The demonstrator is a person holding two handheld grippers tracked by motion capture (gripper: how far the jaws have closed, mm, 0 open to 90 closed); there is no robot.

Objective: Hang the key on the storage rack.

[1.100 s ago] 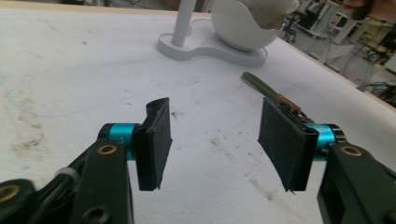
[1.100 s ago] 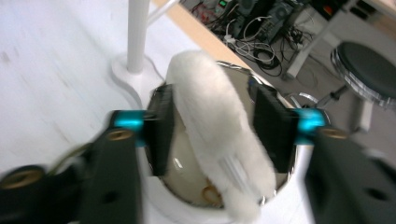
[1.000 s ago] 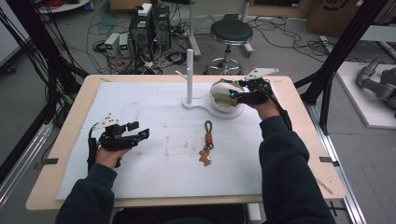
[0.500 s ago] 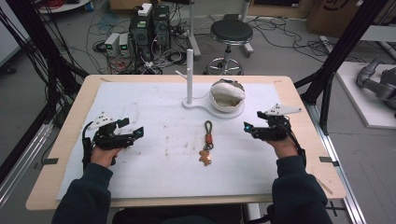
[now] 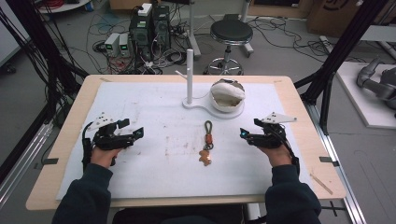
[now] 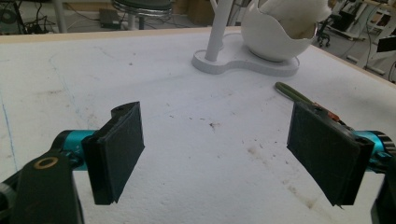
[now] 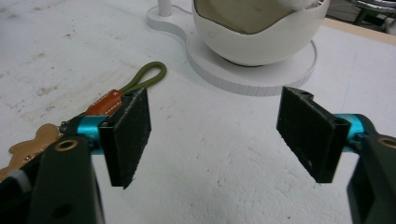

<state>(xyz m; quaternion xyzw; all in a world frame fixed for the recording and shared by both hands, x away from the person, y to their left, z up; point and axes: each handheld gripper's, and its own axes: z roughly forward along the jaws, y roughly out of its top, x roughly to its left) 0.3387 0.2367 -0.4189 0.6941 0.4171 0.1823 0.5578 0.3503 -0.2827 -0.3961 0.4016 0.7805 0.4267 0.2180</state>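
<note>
Two grippers are held low over the white-covered surface [image 5: 140, 107], one at each side. The left gripper [image 5: 133, 132] is seen with its jaws spread wide and nothing between them — they have just been opening. The right gripper [image 5: 243, 134] is likewise spread and empty, its jaws also just opened. Between the two, well apart from either, a keychain [image 5: 206, 142] is laid flat — green loop toward the far edge, brown figure nearest the person. Beyond it, a white stand [image 5: 190, 74] with an egg-shaped bowl [image 5: 227, 94] is set.
</note>
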